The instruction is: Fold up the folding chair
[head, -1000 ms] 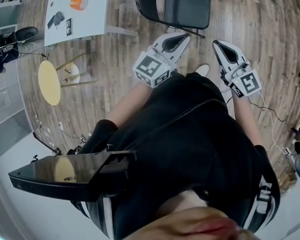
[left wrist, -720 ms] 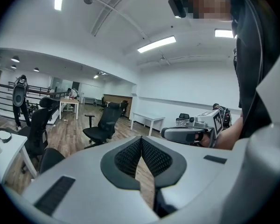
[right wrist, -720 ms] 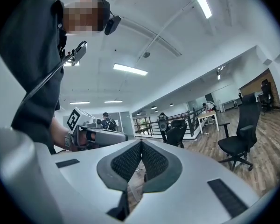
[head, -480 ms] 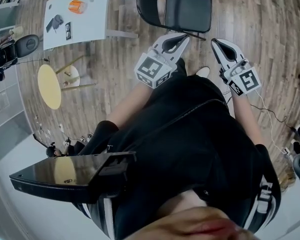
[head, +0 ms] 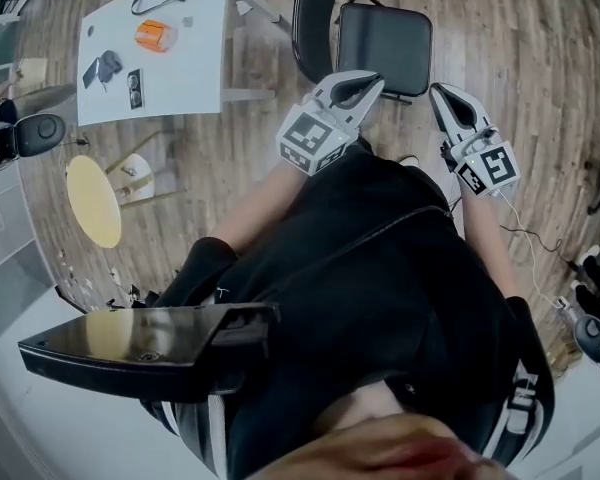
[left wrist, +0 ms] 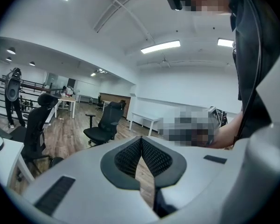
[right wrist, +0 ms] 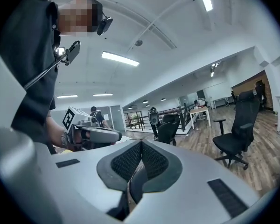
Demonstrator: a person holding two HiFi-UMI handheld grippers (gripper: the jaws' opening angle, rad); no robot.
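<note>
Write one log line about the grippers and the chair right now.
left gripper: shut, empty | right gripper: shut, empty | folding chair: unfolded, not held

At twelve o'clock in the head view, the folding chair (head: 385,36) is showing a smooth, faintly shiny black seat pad on a thin dark tube frame, over a floor (head: 540,68) of streaky wood planks. Both the left gripper (left wrist: 141,143) and the right gripper (right wrist: 141,144) are wearing smooth matt pale plastic shells with black ribbed pads (left wrist: 156,161)
</note>
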